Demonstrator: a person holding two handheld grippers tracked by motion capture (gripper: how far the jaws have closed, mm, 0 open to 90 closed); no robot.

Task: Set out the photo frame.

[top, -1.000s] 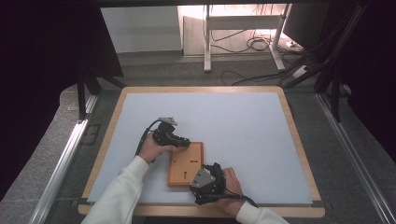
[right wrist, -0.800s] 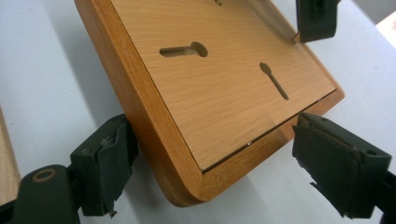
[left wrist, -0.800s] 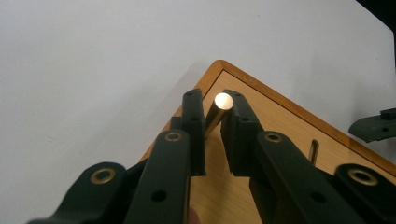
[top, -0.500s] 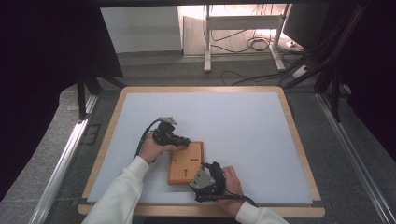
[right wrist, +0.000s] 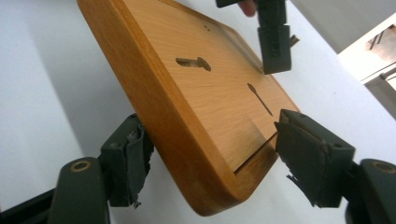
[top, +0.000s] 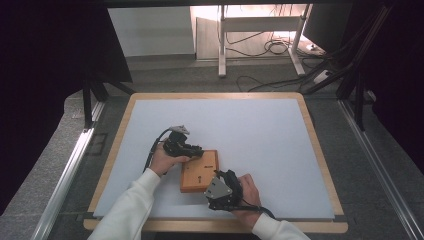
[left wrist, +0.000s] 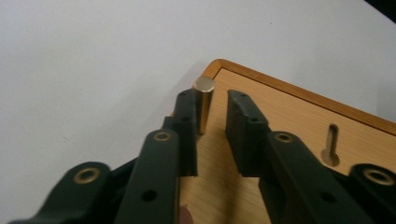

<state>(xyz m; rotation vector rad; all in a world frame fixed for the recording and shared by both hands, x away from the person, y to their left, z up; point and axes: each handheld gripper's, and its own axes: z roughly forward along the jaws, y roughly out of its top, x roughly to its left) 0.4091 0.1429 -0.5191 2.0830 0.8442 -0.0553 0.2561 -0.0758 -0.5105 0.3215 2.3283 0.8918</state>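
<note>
The wooden board (top: 199,171) lay flat on the white table (top: 250,135), near its front edge and a little left of centre, and both claws were at it. The left claw (left wrist: 211,123) stood apart around a short brass peg (left wrist: 203,106) that rose upright at the board's corner; one jaw touched the peg or very nearly did, the other was clear of it, so nothing was clamped yet. The right claw (right wrist: 210,163) sat spread on either side of the board's near corner, a jaw by each edge, apart from the wood or only just at it, which the right gripper view did not settle. The board looked like solid, stiff hardwood with rounded, varnished edges, so I judged it fairly heavy for its size and a bit slick; the straight flanks back from the corner seemed the best place to pinch and steady it. The peg was smooth polished metal, small, hard and round, likely to slip or tip out of flat pads, so a square grip low on its shaft looked safest. Keyhole slots (right wrist: 193,62) were cut in the face, and one (left wrist: 331,147) lay just beyond the left claw. A tiny dark mark near the board's far edge in the high view was too small to read, and no brand or label could be made out anywhere.
</note>
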